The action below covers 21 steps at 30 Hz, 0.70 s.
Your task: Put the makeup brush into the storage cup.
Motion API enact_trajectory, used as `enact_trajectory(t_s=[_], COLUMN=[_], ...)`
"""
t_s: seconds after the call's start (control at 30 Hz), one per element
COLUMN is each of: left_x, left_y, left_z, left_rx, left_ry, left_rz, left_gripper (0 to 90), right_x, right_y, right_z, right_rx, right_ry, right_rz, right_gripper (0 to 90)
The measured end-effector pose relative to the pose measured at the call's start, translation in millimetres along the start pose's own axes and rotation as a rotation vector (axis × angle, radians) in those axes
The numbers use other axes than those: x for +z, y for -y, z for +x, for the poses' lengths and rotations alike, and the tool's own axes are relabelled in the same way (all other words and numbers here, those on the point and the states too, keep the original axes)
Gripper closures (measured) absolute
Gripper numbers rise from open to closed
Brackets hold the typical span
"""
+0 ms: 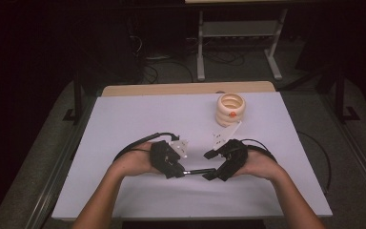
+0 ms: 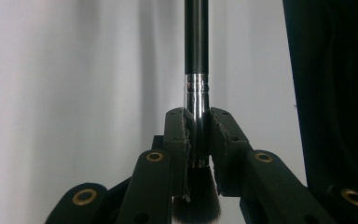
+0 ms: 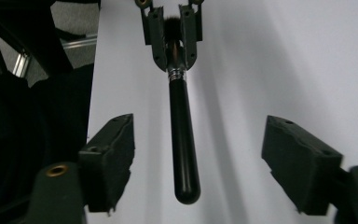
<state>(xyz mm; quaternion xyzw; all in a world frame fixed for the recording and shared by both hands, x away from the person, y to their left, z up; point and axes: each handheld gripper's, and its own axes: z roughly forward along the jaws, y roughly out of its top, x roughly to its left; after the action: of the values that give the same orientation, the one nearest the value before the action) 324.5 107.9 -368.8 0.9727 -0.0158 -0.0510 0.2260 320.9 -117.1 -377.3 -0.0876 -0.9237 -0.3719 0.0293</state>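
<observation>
Lying between the right gripper's (image 3: pixel 198 168) spread fingers (image 3: pixel 112 158) — brush (image 3: pixel 182 140) handle, untouched.

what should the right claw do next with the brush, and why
Probably close the right claw on the black handle of the makeup brush. The handle already lies between its open jaws, untouched, while the left claw is clamped on the silver ferrule, which looks like a handover.
</observation>
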Motion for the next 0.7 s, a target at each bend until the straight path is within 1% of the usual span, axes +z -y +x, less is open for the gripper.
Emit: enact_trajectory(t_s=[0.1, 0.13, 0.17, 0.2, 0.23, 0.27, 0.4, 0.43, 0.47, 0.5, 0.53, 0.57, 0.7], left_x=[0.6, 0.8, 0.8, 0.9, 1.1, 1.2, 2.5, 2.5, 2.8, 3.0, 3.0, 3.0, 3.1], left_y=[-0.6, -0.9, -1.3, -1.5, -1.9, -2.1, -3.2, -3.2, -3.4, -3.5, -3.7, -3.9, -4.3], left_z=[-1.1, -1.7, -2.2, -2.4, -2.5, -2.6, -3.2, -3.2, -3.4, -3.6, -3.5, -3.7, -4.4], left_rx=[-0.002, -0.005, -0.005, -0.005, -0.003, -0.001, 0.007, 0.007, 0.003, 0.001, 0.007, 0.008, 0.008], left_ry=[-0.002, -0.003, -0.002, -0.003, -0.002, -0.001, 0.001, 0.001, 0.002, 0.003, 0.003, 0.004, 0.010], left_rz=[0.001, -0.002, -0.001, -0.001, 0.001, 0.002, 0.010, 0.010, 0.011, 0.012, 0.012, 0.014, 0.017], left_gripper=[77.5, 77.5, 77.4, 77.4, 77.4, 77.4, 77.5, 77.5, 77.5, 77.4, 77.4, 77.5, 77.5], right_x=[4.8, 5.9, 9.8, 9.8, 12.3, 12.3, 17.1, 17.1, 17.9, 18.6, 19.5, 21.6, 23.9], right_y=[-0.8, -1.2, -1.2, -1.2, -1.5, -1.5, -2.3, -2.3, -2.2, -2.2, -1.9, -1.5, -1.5], right_z=[1.0, 1.8, 2.0, 2.0, 2.7, 2.7, 3.9, 3.9, 3.8, 4.3, 4.4, 4.6, 5.8], right_rx=[-0.009, -0.012, -0.038, -0.038, -0.039, -0.039, -0.048, -0.048, -0.049, -0.053, -0.053, -0.054, -0.054], right_ry=[-0.009, -0.008, -0.012, -0.012, -0.019, -0.019, -0.022, -0.022, -0.027, -0.022, -0.025, -0.028, -0.031], right_rz=[0.015, 0.029, 0.039, 0.039, 0.052, 0.052, 0.068, 0.068, 0.074, 0.080, 0.084, 0.101, 0.120], right_gripper=[32.9, 35.8, 40.1, 40.1, 43.0, 43.0, 49.2, 49.2, 50.5, 51.9, 53.1, 55.1, 58.4])
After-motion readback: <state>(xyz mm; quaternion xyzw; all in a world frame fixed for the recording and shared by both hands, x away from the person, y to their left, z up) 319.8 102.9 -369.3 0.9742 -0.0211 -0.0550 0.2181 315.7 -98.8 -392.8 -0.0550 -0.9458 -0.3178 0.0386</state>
